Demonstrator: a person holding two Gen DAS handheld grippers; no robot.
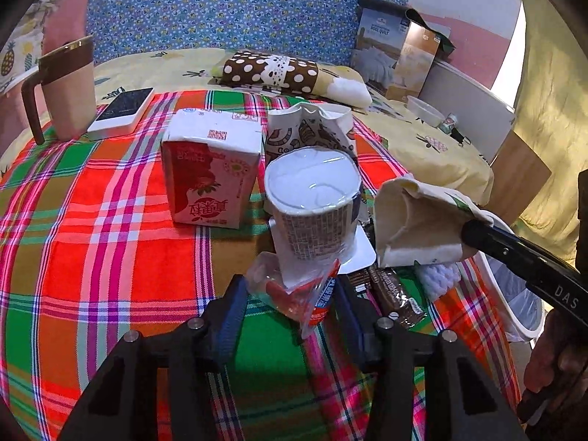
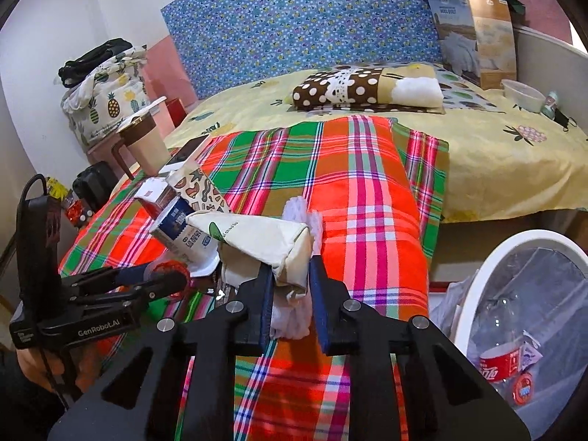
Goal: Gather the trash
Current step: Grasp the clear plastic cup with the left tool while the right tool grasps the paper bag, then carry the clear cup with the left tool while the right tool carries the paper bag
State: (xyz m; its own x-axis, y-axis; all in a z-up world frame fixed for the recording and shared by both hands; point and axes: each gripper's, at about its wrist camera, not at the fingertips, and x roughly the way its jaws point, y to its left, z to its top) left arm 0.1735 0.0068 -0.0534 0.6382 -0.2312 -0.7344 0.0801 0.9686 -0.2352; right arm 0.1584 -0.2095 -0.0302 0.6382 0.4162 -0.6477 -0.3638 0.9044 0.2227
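Room: bedroom with a blue floral headboard panel (image 2: 305,18) and a bed under a yellow pineapple-print sheet (image 2: 477,154).
Surface: red, green and pink plaid cloth (image 1: 92,239) spread over a surface beside the bed.
Left gripper: black two-finger left gripper (image 1: 290,316) with blue pads, its jaws set around a crumpled clear plastic wrapper with red print (image 1: 294,294); whether the pads actually press on it cannot be told.
Right gripper: black right gripper (image 2: 292,290) clenched on a flattened cream paper cup with green print (image 2: 264,242), lifted just above the cloth.
Under the cup: fluffy white tissue wad (image 2: 290,319) lying between the right gripper's fingers, below the cup.
Trash on the cloth: red and white drink carton (image 1: 211,172) standing upright; an upside-down white yoghurt cup with a printed label (image 1: 312,202) just right of it; a crushed paper cup with doodle print (image 1: 312,128) behind that; a brown snack wrapper (image 1: 395,294) lying flat near the left gripper's right finger.
Other things: beige mug with a brown handle and lid (image 1: 62,88) and a white phone-like slab (image 1: 123,112) at the far left of the cloth; a brown polka-dot pillow (image 2: 352,88) on the bed.
Bin: white round bin lined with a clear bag (image 2: 474,294) on the floor at the right, holding a red-labelled plastic bottle (image 2: 503,367).
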